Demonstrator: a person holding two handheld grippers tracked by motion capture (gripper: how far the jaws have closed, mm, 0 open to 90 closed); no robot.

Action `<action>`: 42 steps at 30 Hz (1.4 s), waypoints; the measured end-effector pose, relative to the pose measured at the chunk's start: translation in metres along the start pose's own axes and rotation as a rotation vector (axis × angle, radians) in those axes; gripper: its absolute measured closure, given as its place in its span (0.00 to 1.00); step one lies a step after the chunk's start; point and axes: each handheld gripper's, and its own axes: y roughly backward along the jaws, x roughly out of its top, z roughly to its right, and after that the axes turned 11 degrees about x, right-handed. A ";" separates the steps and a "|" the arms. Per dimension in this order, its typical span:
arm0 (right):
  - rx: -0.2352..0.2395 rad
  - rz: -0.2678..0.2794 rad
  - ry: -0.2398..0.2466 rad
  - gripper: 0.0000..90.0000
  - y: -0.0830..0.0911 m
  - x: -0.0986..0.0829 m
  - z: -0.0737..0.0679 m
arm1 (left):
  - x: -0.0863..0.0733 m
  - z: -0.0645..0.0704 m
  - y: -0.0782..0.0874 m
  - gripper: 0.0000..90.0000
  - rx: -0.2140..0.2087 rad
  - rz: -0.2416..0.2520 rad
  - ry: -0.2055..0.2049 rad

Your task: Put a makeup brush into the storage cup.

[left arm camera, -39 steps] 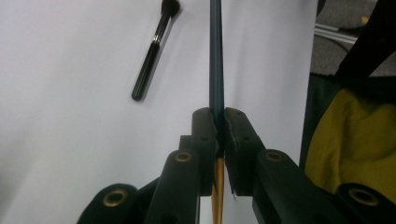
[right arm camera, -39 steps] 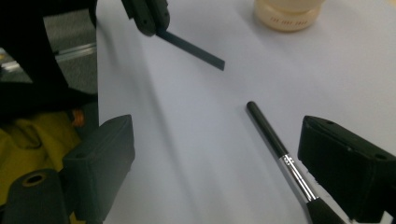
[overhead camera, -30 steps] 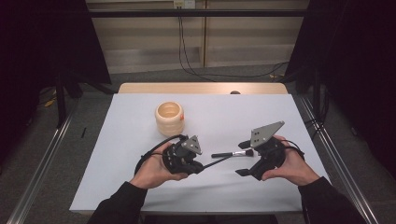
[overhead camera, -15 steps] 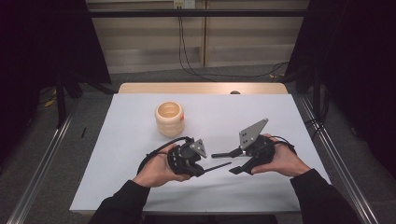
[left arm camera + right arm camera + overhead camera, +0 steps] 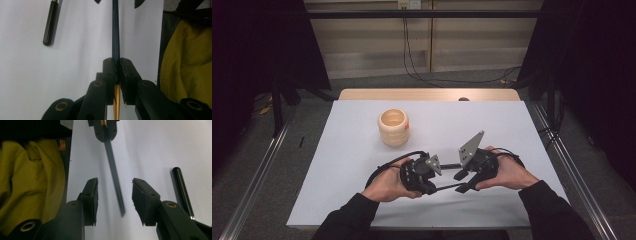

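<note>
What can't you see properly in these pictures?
- Inside of the ribbed cup: high view, its own wall hides the bottom.
- Pencil far end: left gripper view, cut off by the top edge.
- Black pen lower end: right gripper view, hidden behind the right gripper.

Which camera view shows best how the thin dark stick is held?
The left gripper view: the left gripper is shut on the stick. The right gripper view shows the stick between the open right gripper jaws. The high view shows it small.
</note>
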 end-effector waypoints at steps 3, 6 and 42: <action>0.029 -0.010 0.000 0.70 -0.005 0.001 0.002 | -0.001 0.000 -0.001 0.93 -0.026 0.002 -0.004; 0.041 -0.015 0.007 0.75 -0.010 0.001 0.003 | 0.000 -0.001 -0.002 0.93 -0.020 0.000 -0.011; 0.055 -0.006 0.083 0.95 -0.020 -0.004 0.003 | -0.003 -0.003 -0.003 0.83 -0.064 0.098 0.041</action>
